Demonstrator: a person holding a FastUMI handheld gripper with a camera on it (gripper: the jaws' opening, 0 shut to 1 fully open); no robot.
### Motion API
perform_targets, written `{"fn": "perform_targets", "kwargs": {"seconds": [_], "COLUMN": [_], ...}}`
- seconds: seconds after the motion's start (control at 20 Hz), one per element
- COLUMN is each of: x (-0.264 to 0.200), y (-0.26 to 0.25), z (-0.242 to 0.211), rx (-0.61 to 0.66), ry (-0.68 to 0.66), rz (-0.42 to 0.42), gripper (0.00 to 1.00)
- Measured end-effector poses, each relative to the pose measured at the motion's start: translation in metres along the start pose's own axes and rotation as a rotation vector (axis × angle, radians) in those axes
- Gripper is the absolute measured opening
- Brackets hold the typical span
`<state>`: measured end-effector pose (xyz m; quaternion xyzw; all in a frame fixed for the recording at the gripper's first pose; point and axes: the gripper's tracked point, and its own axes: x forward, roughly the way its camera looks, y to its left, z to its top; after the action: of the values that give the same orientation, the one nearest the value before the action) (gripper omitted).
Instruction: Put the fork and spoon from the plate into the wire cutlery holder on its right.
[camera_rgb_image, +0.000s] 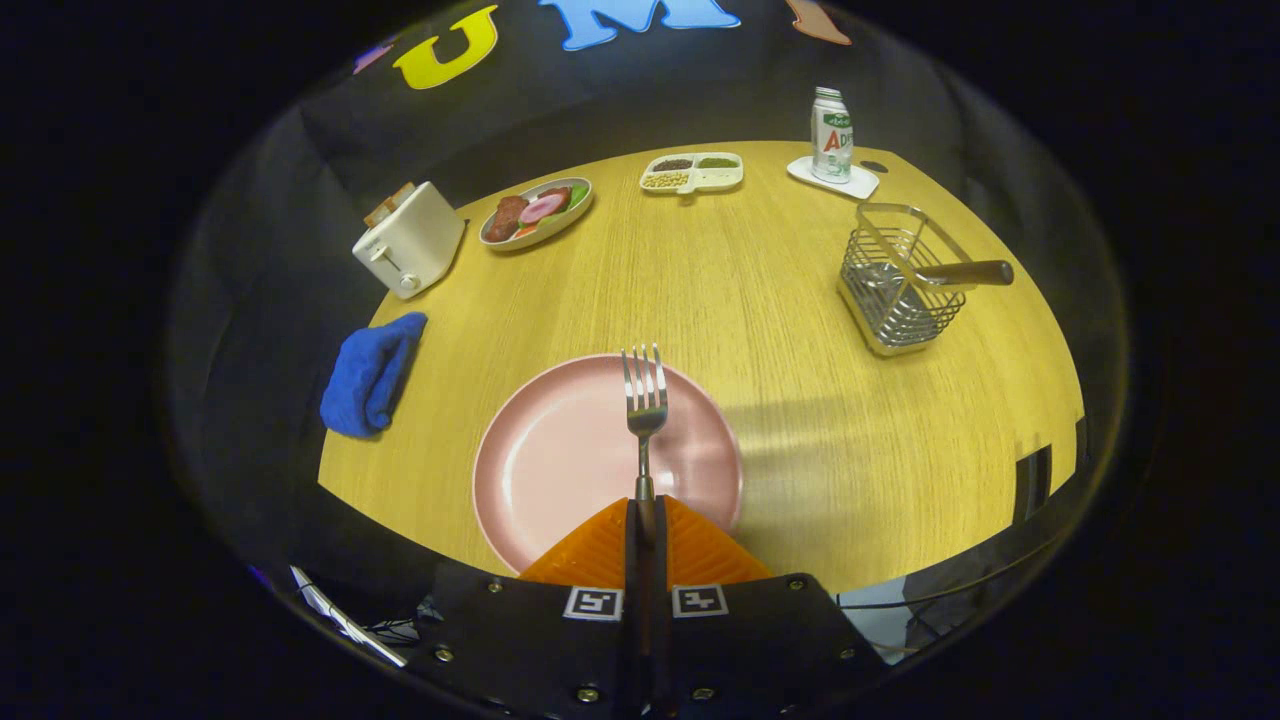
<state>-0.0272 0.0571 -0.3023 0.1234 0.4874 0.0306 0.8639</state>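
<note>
At the left of the frame we are seeing a blue cloth lying bunched at the worktop's edge. Above it, in the upper left, a white toaster is standing with bread poking out of its slots. Just to its right an oval dish of food is sitting, and further right, near the top centre, a small divided tray is holding three kinds of beans or grains.

In the lower centre a pink plate is lying just ahead of the tongs. We are gripping the fork with the tongs clenched on its handle: both fingers are pressing on the slim stem, and the tines are pointing away from us over the right half of the plate. The fork is looking lifted off the plate, though we cannot tell for sure.

Moving to the upper right, a can is standing upright on a white coaster. Below it, at the right of the frame and well apart from the plate, the wire cutlery holder is standing on the wood. A dark handle is sticking out over its right rim; whether it belongs to the spoon we cannot tell.
</note>
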Motion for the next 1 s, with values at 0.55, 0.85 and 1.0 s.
{"fn": "perform_targets", "kwargs": {"seconds": [0.55,0.85,1.0], "x": [-0.032,-0.040,-0.039], "y": [-0.099,-0.135,-0.151], "z": [0.102,0.109,0.104], "rx": [0.098,0.156,0.173], "ry": [-0.146,-0.135,-0.101], "rz": [-0.113,-0.140,-0.147], "gripper": [0.04,0.04,0.04]}}
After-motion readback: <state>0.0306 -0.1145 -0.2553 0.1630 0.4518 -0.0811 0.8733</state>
